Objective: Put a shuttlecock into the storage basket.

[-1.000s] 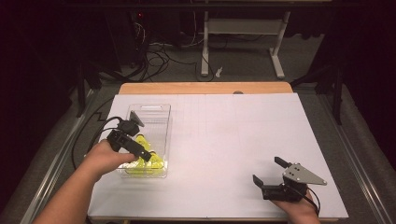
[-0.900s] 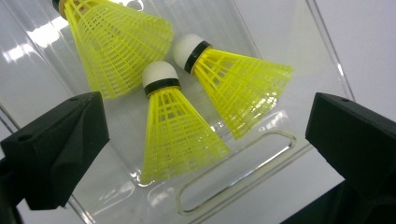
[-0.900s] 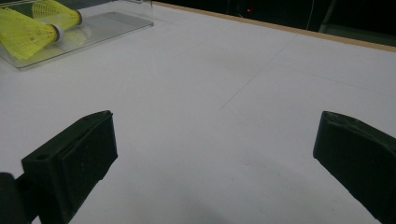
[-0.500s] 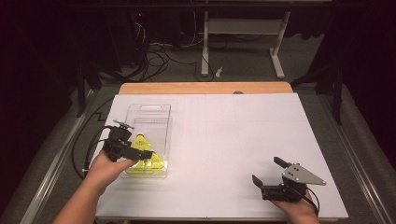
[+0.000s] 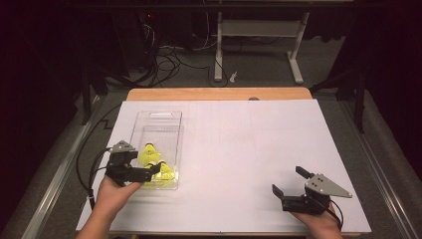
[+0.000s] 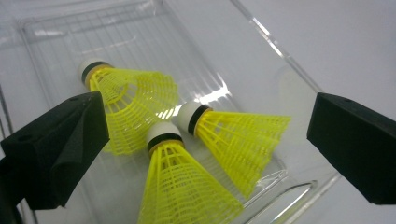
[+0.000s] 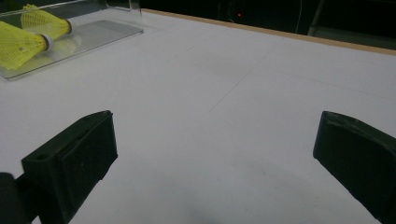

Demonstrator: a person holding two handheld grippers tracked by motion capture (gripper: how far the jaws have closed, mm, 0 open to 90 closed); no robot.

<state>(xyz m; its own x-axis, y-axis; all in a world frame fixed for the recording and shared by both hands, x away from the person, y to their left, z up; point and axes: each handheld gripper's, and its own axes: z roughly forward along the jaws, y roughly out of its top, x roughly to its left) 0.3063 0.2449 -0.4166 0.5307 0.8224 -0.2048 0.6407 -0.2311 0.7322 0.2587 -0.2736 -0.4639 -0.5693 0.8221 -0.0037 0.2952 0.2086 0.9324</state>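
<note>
Three yellow plastic shuttlecocks (image 6: pixel 187 154) are lying inside a clear plastic tray (image 5: pixel 158 122), gathered at its near end with their white cork heads pointing up the tray and their skirts fanning toward the near wall. Two of them are touching at the skirts; the third is lying just beside them on the left in the left gripper view. The tray is resting on the white tabletop (image 5: pixel 239 149), toward its left side.

The left claw (image 5: pixel 144 174) is being held at the near end of the tray with its jaws apart, nothing between them, the shuttlecocks being framed in the gap. The step in hand is judged to be either the approach to a pick or the release just after a drop; the pictures are not settling which. If a pick is being prepared, one shuttlecock is needing to be singled out, best by its cork, since the mesh skirts are likely to crush or snag.

The right claw (image 5: pixel 291 186) is being kept well apart, low over bare tabletop at the near right, jaws spread wide and idle.
</note>
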